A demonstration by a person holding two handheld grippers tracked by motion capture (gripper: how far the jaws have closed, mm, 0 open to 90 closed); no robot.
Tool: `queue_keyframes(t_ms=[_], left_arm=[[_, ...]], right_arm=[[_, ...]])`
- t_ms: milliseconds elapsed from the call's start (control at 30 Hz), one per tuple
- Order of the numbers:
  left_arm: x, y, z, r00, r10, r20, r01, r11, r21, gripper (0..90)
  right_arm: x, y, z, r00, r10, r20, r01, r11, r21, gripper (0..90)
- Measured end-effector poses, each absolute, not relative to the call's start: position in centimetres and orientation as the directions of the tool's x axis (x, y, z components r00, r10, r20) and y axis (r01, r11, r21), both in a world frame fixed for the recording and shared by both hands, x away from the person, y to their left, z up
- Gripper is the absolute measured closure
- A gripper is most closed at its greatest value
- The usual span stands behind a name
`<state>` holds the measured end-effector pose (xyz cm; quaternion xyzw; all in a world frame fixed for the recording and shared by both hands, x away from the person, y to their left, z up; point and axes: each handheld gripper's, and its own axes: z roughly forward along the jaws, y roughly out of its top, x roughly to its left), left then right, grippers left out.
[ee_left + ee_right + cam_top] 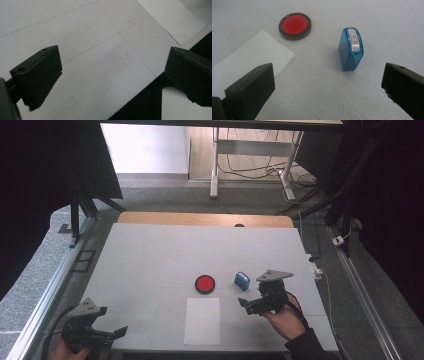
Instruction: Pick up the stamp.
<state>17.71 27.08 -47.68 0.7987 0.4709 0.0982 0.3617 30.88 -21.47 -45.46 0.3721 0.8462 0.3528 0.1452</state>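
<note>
On the white table point(150, 255), two grippers and a blue stamp point(350, 48).
Right gripper point(328, 85) gapes wide, empty, near the stamp beside a red ink pad point(295, 26); left gripper point(111, 75) gapes wide, empty, well apart.

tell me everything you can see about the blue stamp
The blue stamp is a small block of clear blue plastic, wider at its base, with a white label strip bearing red marks along its top. It stands upright on the white table, right of the round red ink pad, untouched. The right tool is open, its jaws short of it.
</note>
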Motion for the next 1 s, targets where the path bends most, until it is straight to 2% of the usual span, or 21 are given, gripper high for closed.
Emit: queue_keyframes(t_ms=[1000], left_arm=[[17.7,27.1,-47.7,0.542,0.82,-0.183,0.68,-0.3,0.669,1.0]], right_arm=[[36.7,-19.3,-47.8,-0.688,0.724,-0.041,0.536,0.545,0.645,0.0]])
